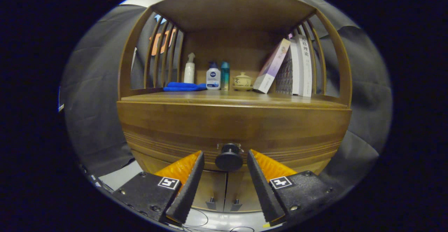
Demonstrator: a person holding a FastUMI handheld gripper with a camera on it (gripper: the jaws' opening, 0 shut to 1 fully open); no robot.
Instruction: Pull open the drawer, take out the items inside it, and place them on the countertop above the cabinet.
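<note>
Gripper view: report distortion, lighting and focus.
Gripper view: fisheye bows the cabinet and its countertop edge; the shelf back is dim, with the books brighter; the knob is sharp between the open gripper fingers; no glare.

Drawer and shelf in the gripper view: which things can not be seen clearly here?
- Items inside the drawer: hidden in the gripper view by its closed wooden front.
- Round knob: it sits between the open gripper fingers, but whether they touch it cannot be told.
- Lower cabinet doors: mostly covered by the fingers.
- Small lidded pot on the countertop: too small to see any detail.
</note>
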